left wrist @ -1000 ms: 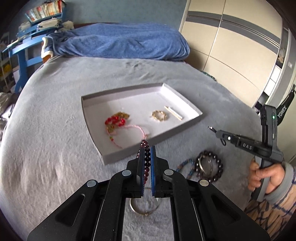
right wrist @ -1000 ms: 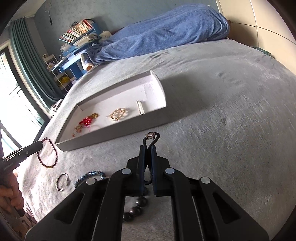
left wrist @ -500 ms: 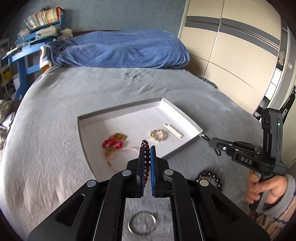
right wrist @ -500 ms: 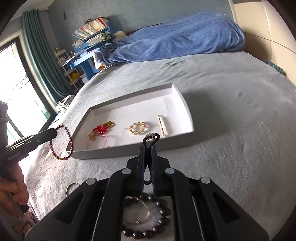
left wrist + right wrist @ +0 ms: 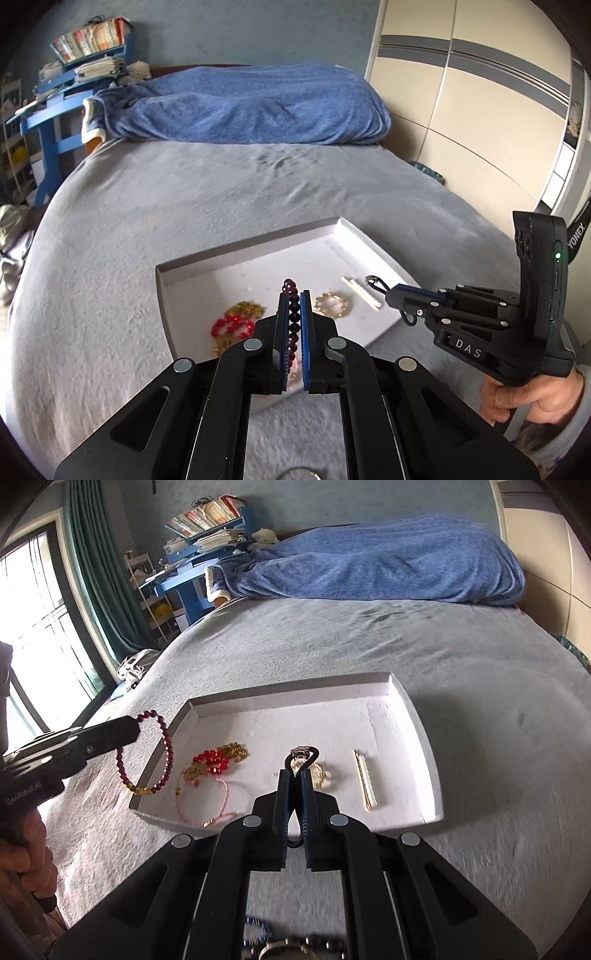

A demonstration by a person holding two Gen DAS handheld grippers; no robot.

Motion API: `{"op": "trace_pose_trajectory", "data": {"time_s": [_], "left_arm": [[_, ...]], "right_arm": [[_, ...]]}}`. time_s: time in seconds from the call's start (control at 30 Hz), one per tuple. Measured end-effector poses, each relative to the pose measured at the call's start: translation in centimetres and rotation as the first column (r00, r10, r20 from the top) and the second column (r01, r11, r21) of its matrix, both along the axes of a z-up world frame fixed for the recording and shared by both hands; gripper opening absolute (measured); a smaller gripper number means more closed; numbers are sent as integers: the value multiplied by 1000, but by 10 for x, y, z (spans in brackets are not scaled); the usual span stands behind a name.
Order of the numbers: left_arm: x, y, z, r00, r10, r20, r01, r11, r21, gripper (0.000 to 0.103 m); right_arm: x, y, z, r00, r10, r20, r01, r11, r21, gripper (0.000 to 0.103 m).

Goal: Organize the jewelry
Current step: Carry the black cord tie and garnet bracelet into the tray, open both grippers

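Left tongs: your left tongs (image 5: 294,295) are clamped narrow on a dark red bead bracelet (image 5: 147,753), which hangs as a loop just over the near-left corner of the tray in the right wrist view.
Right tongs: your right tongs (image 5: 294,773) pinch a thin black cord bracelet (image 5: 301,755) with a small metal clasp at its top; the pads are nearly together around the cord, above the middle of the tray.
Tray: a shallow white tray (image 5: 424,738) lies on the grey bed (image 5: 480,672), its open face up.
Inside the tray: a red bead cluster (image 5: 212,758) touching a gold chain (image 5: 234,751) on the left, a pink cord bracelet (image 5: 221,797) trailing toward the near wall, a gold ring-shaped bracelet (image 5: 330,304) at centre, and a pale bar clip (image 5: 365,779) to the right, apart from the rest.
Outside the tray: on the bed near you, below the right tongs, lie a blue beaded piece (image 5: 258,928) and dark beads (image 5: 325,945), blurred; a metal ring (image 5: 299,474) barely shows at the bottom of the left wrist view.
Background: a blue blanket (image 5: 240,107) is heaped at the far end of the bed, with a blue shelf (image 5: 77,74) of books beyond.
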State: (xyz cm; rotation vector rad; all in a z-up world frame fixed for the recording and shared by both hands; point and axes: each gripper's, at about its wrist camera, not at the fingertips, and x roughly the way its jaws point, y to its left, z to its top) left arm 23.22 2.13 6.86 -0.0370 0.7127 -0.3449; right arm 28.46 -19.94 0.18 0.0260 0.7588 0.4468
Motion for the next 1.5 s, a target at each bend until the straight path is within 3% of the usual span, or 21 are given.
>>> {"op": "trace_pose_trajectory", "data": {"time_s": [0.47,1.13,1.2,1.27,1.4,1.5], "left_arm": [[34,-1,-30,998,37,-56,-33,997,63,6],[36,-11,-61,988,42,-146,-23,992,128,7],[37,-9,-61,987,50,-150,-31,992,125,11],[35,-6,-59,988,65,-141,-49,992,117,29],[31,-2,-53,990,72,-121,-58,992,111,38],[26,0,-47,992,77,-96,-67,992,104,57]], "right_arm": [[36,22,-16,999,17,-36,-18,999,-27,6],[46,29,-43,995,20,-94,-31,993,-118,6],[45,30,-43,995,21,-93,-33,992,-121,8],[44,29,-43,996,17,-92,-29,992,-119,15],[42,26,-39,997,16,-80,-25,994,-110,22],[39,22,-35,998,11,-67,-18,994,-103,31]]}}
